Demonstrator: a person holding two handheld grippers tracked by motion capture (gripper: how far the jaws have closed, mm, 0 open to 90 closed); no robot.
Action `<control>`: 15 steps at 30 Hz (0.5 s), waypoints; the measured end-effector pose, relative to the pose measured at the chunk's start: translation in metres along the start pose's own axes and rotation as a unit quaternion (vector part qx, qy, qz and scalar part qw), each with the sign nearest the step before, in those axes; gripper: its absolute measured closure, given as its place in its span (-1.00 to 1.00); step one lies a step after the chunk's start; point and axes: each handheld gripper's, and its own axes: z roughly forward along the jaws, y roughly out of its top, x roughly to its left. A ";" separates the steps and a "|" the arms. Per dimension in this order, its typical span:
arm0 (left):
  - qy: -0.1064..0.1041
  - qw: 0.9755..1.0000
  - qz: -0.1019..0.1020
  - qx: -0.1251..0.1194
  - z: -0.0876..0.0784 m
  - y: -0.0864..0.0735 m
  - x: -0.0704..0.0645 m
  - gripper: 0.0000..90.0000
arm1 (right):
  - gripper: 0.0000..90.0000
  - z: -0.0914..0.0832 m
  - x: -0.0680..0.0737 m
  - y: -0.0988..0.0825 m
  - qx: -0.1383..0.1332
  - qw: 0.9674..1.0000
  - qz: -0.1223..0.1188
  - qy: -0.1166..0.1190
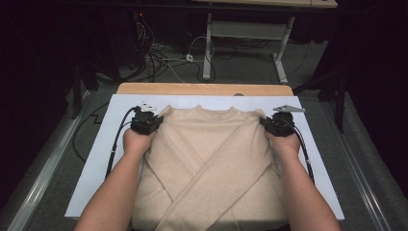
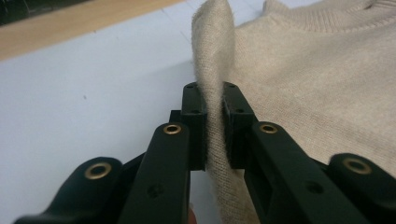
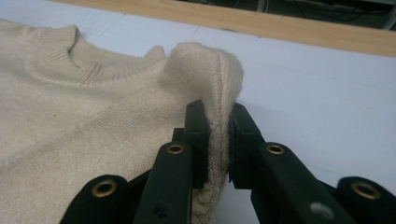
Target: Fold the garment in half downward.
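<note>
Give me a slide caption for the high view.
Both hand-held grippers pinch the shoulders of a beige sweater.

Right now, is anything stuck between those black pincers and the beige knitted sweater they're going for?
Nothing visible is. The left gripper and the right gripper are each shut directly on a shoulder fold of the beige knitted sweater, its sleeves crossed over the front, on the white table sheet.

From where I stand, no writing, label, brand, number or sign can be read anywhere in these views.
</note>
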 end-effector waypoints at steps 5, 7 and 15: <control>0.007 1.000 0.003 -0.006 -0.006 0.016 0.002 0.79 | 0.81 -0.005 -0.002 0.012 -0.018 1.000 0.000 0.003; 0.011 1.000 0.003 -0.019 -0.010 0.026 0.003 0.79 | 0.82 -0.008 -0.003 0.022 -0.026 1.000 -0.001 -0.001; 0.007 1.000 0.009 -0.011 -0.011 0.035 0.011 0.79 | 0.82 -0.011 0.001 0.043 -0.045 0.999 -0.018 -0.019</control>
